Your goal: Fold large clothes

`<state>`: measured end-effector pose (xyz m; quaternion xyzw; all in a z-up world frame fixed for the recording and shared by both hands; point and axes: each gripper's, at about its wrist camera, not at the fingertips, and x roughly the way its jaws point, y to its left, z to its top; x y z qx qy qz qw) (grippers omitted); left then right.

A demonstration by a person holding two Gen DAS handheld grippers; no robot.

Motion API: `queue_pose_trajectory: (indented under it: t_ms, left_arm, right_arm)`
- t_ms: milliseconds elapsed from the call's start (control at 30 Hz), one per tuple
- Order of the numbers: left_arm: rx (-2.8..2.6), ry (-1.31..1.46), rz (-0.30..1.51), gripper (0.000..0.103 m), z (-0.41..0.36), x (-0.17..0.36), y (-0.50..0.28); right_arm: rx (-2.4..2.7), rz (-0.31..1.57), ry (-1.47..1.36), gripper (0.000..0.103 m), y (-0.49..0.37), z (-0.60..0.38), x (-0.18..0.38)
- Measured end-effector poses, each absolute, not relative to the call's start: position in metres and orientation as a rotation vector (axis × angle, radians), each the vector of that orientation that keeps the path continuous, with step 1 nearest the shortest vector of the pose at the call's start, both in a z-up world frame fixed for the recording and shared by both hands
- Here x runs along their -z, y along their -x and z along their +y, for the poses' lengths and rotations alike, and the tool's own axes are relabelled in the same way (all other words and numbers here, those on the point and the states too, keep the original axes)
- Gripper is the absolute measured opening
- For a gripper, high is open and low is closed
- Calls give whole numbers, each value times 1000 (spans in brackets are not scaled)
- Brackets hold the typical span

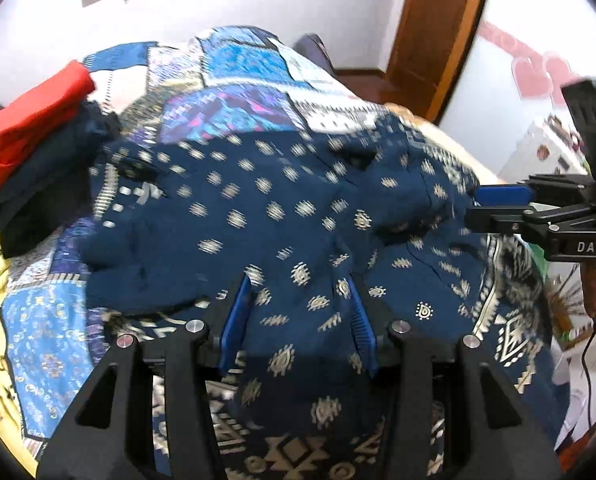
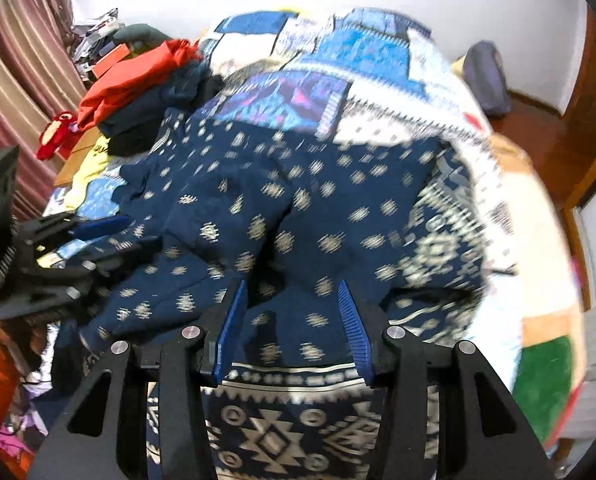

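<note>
A navy printed garment (image 1: pixel 282 216), soft and rumpled, with pale medallion dots and a broad geometric border band, lies bunched across the patchwork quilt (image 1: pixel 234 80) of the bed. I hold my left gripper (image 1: pixel 298 320) at the garment's near hem, its ribbed blue pads (image 1: pixel 234 320) spread with loose cloth between them, not pinched. My right gripper (image 2: pixel 294 328) hovers over the same near hem, pads parted too; from the left wrist camera it shows side-on at the garment's right edge, fingers apart. Beyond the garment's far-left corner sits a stack of folded clothes (image 1: pixel 30 140), red on top of dark blue. The quilt beyond the garment's far edge lies flat and uncovered. A wooden door frame (image 1: pixel 429 32) stands beyond its far-right side. Both views are motion-blurred.
</note>
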<state>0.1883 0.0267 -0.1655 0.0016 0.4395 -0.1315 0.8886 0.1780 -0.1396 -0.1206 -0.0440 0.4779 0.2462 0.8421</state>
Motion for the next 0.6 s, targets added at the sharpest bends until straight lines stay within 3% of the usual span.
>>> queue_pose_trajectory:
  t_ms: [133,267,400,600]
  left_arm:
    - [188,47,837,57,59,139,-187]
    - [79,105,789,71,99,126,-196]
    - [-16,230,822,72,141,136,-213]
    - [-68,385,979,72,177,192,-238]
  right_arm:
    - [-450,941,148,45,-184,-152,105]
    - [-381,911,155,55,-202,-167,100]
    - [-340,936,97,55,-225,-185,107]
    - [-304,1032,-22,55,-256,-209,133]
